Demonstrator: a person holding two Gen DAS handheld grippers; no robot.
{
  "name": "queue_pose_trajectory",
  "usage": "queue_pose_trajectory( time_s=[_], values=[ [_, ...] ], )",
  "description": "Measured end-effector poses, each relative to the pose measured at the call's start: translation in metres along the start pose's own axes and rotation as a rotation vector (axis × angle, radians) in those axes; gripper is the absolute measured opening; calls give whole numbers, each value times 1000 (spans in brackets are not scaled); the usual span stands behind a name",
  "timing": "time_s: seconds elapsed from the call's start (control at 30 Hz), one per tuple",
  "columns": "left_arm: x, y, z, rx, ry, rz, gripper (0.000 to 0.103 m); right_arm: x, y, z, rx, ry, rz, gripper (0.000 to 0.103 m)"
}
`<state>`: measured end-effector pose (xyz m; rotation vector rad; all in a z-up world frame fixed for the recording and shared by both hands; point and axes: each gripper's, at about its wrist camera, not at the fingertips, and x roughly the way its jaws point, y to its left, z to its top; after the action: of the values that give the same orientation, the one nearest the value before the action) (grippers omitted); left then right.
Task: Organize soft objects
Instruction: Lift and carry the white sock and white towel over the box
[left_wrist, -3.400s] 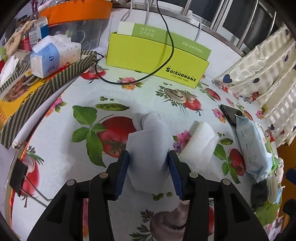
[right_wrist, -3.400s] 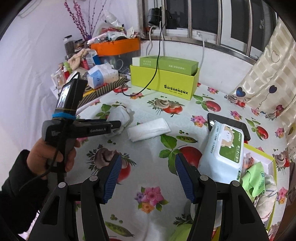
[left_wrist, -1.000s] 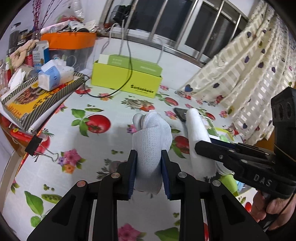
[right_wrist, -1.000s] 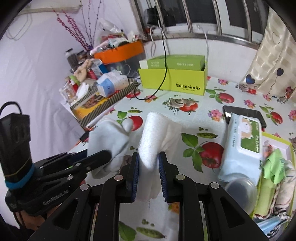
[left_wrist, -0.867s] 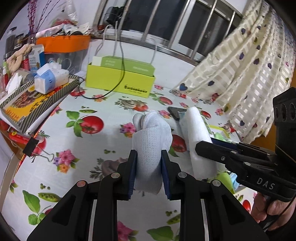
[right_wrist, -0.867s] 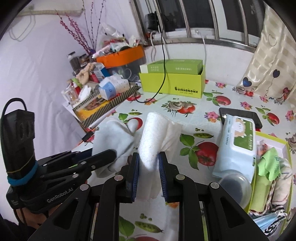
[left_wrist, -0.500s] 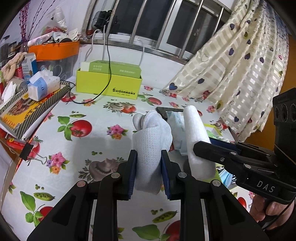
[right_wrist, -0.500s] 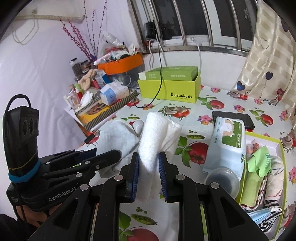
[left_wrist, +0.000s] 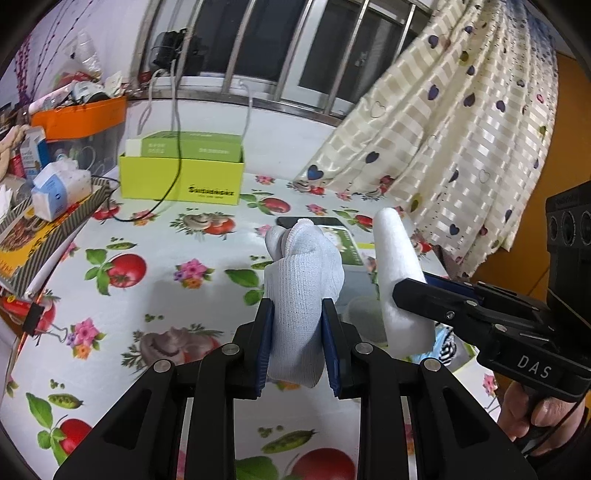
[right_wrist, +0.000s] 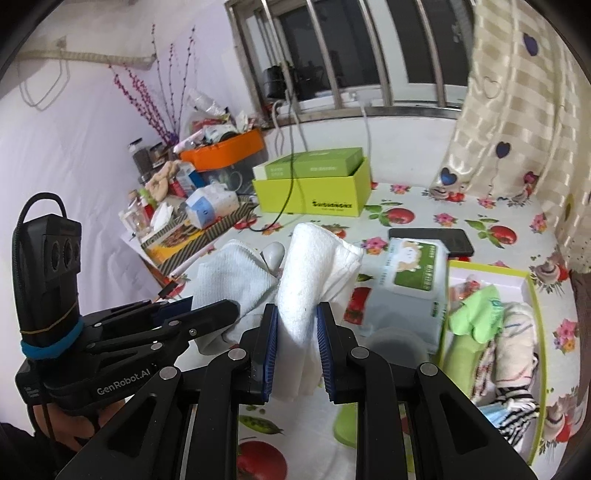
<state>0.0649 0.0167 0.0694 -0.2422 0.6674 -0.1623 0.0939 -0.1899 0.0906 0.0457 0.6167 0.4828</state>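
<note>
Cloth fills both my hand-held grippers: the left hand-held gripper is clenched on a white sock, its pads pressing the ribbed middle so the bunched toe stands up ahead of the fingers, and the right hand-held gripper is clenched on a folded towel, pinched low so the roll stands upright. I hold both that way, I think, because a mid-body pinch keeps limp fabric from unrolling in the air. Both pieces hang above the counter, side by side and close, though I cannot tell whether they touch. To my right sits a yellow-rimmed tray already holding a green cloth and striped fabric, with a wipes pack just beside it; I judge that tray to be where the soft things belong, so I am carrying toward it. Compared with a few seconds back, the sock and towel no longer lie on the counter between wide-open fingers; both are now lifted and gripped. Over the last second the grip looks unchanged, while the view has swung from the green box toward the curtain and the tray side.
</note>
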Motion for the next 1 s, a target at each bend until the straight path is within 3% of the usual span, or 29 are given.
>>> queue_pose_trajectory(
  time_s=[0.7,1.0],
  values=[
    [21,-68,10,94,25,-102,26,-63,-86,-14,118,-79,-145,20],
    [31,-83,8,118,47,-121,26,-71,-123,-29,167,-58,-204,20]
  ],
)
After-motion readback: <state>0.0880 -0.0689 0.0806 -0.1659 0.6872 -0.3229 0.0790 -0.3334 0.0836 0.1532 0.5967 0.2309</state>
